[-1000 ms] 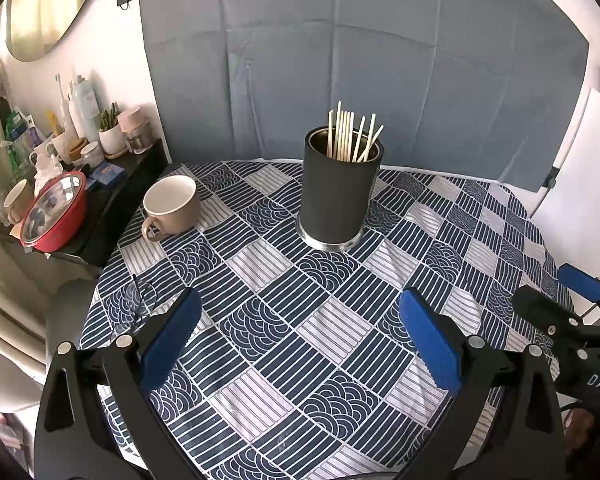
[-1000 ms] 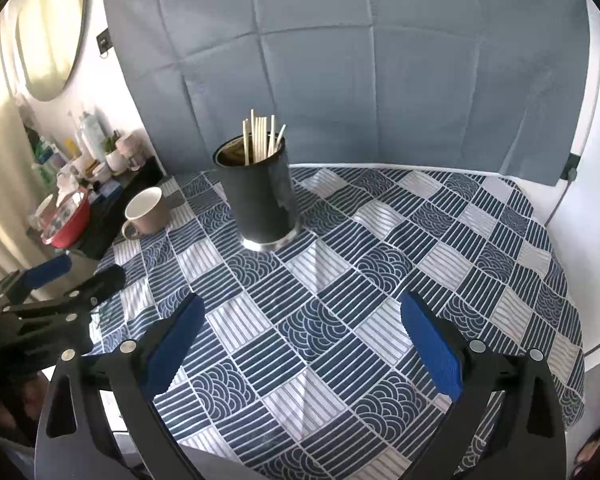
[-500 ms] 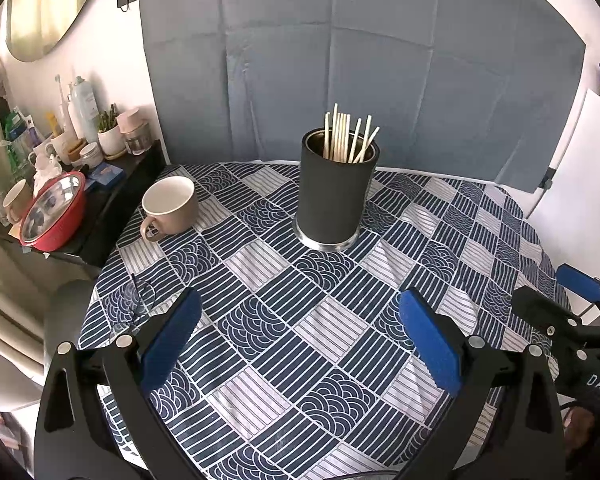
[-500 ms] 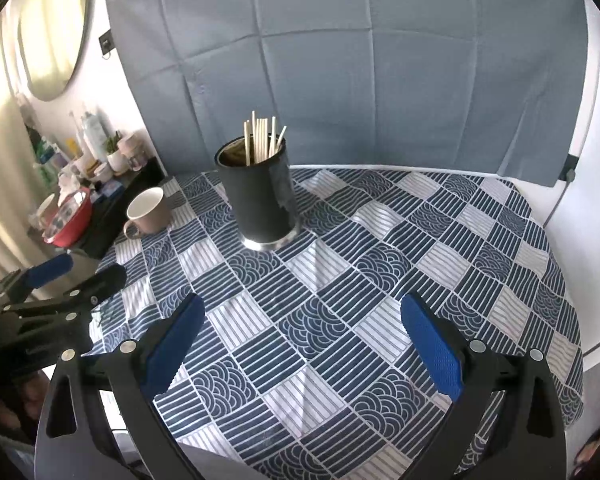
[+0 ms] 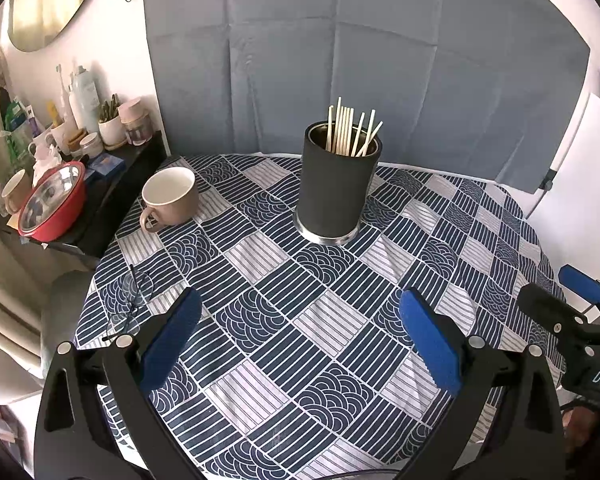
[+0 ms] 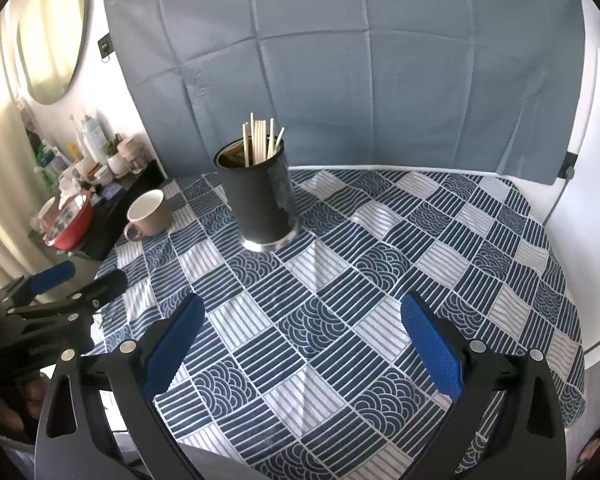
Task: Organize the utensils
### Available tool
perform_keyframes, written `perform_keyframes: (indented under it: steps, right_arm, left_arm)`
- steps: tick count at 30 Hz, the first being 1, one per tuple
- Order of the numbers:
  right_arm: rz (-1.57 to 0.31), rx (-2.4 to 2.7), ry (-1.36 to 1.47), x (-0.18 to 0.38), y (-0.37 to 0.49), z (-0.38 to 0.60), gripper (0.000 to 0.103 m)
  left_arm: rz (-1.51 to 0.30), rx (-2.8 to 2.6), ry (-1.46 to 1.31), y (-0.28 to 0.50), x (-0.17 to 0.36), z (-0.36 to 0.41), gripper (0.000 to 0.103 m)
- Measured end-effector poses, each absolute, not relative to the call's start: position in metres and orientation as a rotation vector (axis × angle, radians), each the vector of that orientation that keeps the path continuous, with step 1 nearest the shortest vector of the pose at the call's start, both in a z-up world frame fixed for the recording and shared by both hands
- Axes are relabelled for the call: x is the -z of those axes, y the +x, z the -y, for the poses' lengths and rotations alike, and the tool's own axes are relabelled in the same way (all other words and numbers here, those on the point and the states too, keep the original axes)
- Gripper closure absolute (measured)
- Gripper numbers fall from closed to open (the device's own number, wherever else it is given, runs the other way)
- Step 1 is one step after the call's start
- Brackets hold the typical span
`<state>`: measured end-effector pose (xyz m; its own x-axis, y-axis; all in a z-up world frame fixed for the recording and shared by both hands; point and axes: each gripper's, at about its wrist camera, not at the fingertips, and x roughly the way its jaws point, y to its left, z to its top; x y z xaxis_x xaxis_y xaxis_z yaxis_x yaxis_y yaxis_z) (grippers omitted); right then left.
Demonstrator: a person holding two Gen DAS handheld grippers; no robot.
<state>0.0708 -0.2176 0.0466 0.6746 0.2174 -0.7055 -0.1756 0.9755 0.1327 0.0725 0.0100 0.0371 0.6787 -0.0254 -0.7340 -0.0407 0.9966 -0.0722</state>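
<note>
Grey-blue cloth (image 5: 380, 60) hangs behind a round worktop (image 5: 328, 320) covered in a navy-and-white patterned tablecloth. Well ahead of both pairs of fingers stands a black cylindrical utensil holder (image 5: 337, 192) on a shiny metal base, upright, with a bundle of pale chopsticks (image 5: 350, 130) sticking out of its top. A beige mug (image 5: 172, 198) sits to the left of the holder, apart from it, handle turned toward the fingers. The left gripper (image 5: 300, 344) hovers over the near part of the cloth, its blue-padded fingers (image 5: 172, 340) spread wide and holding nothing. The right gripper (image 6: 302, 344) is likewise spread wide and empty, with the holder ahead and slightly left of it. A pair of glasses (image 5: 130, 300) lies just left of the left fingers. A red bowl (image 5: 54, 202) rests on a dark side shelf.
</note>
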Motion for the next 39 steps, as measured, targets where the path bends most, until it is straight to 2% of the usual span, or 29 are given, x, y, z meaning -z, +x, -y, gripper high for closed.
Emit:
perform_keyframes:
  steps: [39]
  right_arm:
    - [-0.787, -0.227, 0.062, -0.0474, 0.0769, 0.2159, 0.008]
  left_arm:
    - [-0.812, 0.003, -0.082, 0.0779, -0.034, -0.0106, 0.006]
